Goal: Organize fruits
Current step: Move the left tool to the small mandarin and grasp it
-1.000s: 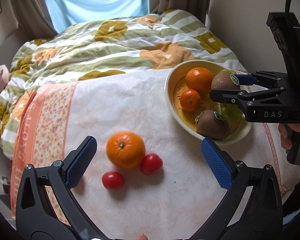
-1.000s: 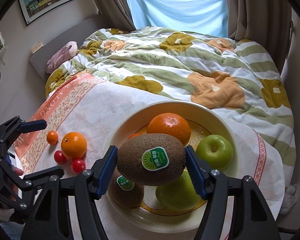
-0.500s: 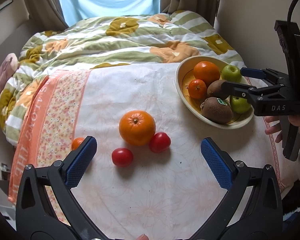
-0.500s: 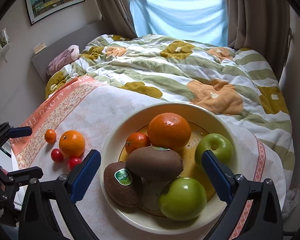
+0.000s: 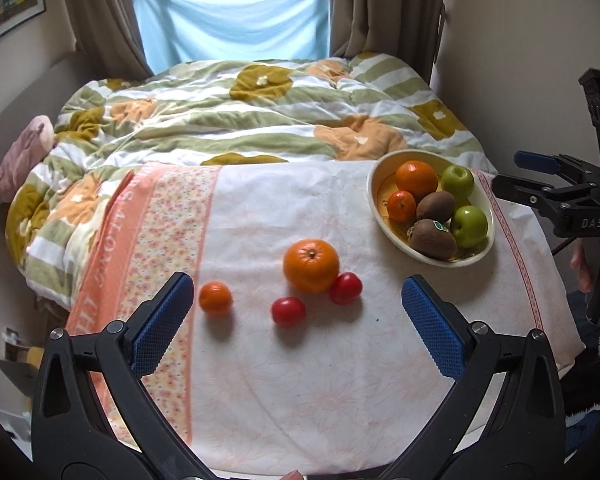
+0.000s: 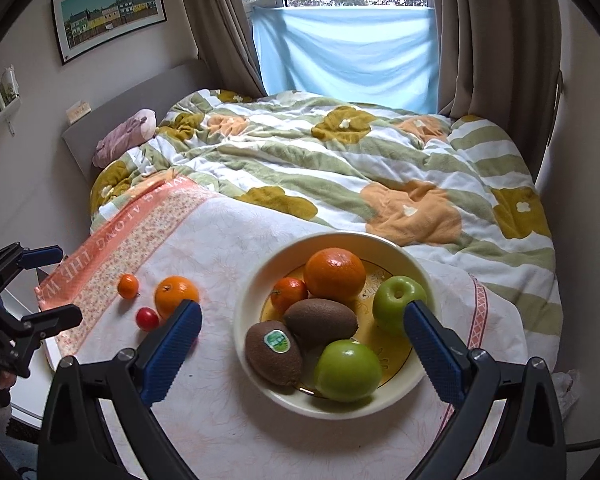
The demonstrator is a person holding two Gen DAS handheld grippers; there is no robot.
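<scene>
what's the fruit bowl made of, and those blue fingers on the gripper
The fruit bowl looks like glazed ceramic: cream, glossy rim with soft highlights, though hard plastic is possible. The right gripper has fingers faced with blue rubbery pads, matte, with a fine grid texture, on black plastic frames.

The left wrist view looks down and forward over the tabletop (image 5: 300, 380) toward the bed (image 5: 240, 120), the bowl (image 5: 374, 204) off to its right; the right wrist view sits nearer, above that bowl (image 6: 252, 292); both share the tabletop fruit, bed and window.
</scene>
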